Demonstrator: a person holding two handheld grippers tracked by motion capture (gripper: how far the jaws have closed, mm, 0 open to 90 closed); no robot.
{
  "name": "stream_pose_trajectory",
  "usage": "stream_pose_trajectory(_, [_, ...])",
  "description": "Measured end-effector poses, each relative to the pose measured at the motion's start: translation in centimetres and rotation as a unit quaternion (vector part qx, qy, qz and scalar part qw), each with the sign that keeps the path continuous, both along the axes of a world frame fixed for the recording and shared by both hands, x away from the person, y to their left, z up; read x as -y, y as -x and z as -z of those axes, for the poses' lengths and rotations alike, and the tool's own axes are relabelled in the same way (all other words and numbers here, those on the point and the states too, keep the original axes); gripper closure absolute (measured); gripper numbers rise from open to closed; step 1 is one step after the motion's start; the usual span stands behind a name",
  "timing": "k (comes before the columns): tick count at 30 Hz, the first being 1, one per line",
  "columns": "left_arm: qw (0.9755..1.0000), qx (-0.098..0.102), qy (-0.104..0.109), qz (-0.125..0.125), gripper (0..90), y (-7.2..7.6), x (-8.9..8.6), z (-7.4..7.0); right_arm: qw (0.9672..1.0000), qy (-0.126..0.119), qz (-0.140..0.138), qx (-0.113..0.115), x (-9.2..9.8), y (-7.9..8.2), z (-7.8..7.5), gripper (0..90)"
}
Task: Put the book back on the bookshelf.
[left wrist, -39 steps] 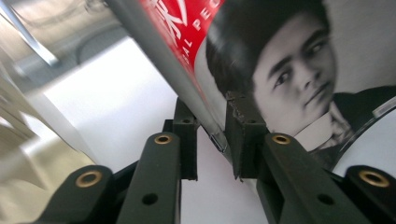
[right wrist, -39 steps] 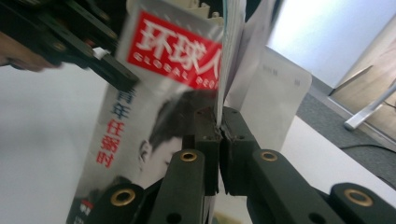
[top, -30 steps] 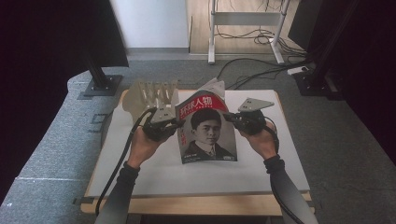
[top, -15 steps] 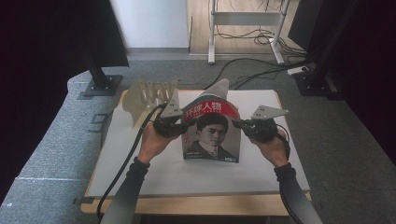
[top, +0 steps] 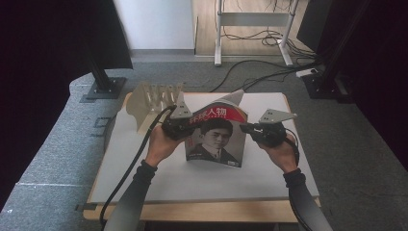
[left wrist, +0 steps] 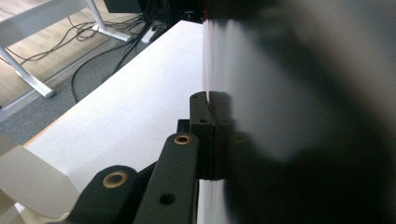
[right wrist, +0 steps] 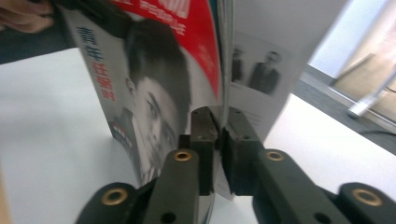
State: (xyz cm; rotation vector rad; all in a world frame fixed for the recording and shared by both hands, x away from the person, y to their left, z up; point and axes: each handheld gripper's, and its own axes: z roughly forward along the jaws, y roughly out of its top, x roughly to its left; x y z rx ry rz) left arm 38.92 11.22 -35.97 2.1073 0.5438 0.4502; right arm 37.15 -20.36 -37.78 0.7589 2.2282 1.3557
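Note:
A magazine (top: 216,137) with a red title band and a portrait on its cover stands upright on the white table (top: 144,173). My left gripper (top: 185,127) is shut on its left edge. In the left gripper view the jaws (left wrist: 208,95) meet on the blurred pages (left wrist: 280,93). My right gripper (top: 246,129) holds the right edge. In the right gripper view its jaws (right wrist: 222,114) have just been opening slightly, with a few pages (right wrist: 225,70) still pinched between them beside the cover (right wrist: 154,93). A loose page curls up at the top (top: 235,96).
A pale slotted rack (top: 154,98) stands on the table's far left, just behind my left hand. Dark stand bases (top: 103,89) and cables (top: 269,72) lie on the floor beyond the table. Bare tabletop lies in front of the magazine.
Both hands have shifted slightly to the right with the magazine. The magazine now stands more upright than a second ago.

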Motion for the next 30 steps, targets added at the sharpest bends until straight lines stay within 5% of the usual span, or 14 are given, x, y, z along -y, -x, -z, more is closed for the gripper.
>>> stream_pose_trajectory(7, [1.0000, -0.002, 0.003, -0.007, 86.8, 0.1, -0.8, -0.3, 0.9993, 0.000, 0.034, -0.013, 1.0, -0.3, 1.0, 61.7])
stream_pose_trajectory(17, [0.9996, -0.016, 0.006, -0.022, 86.9, 0.2, -3.1, -0.6, 0.9978, 0.016, 0.049, -0.041, 1.8, -0.3, 3.4, 40.6])
stream_pose_trajectory(30, [0.9982, -0.036, 0.025, -0.040, 87.0, 0.6, -6.3, -1.7, 0.9936, 0.034, 0.050, -0.095, 2.1, -0.6, 7.3, 30.1])
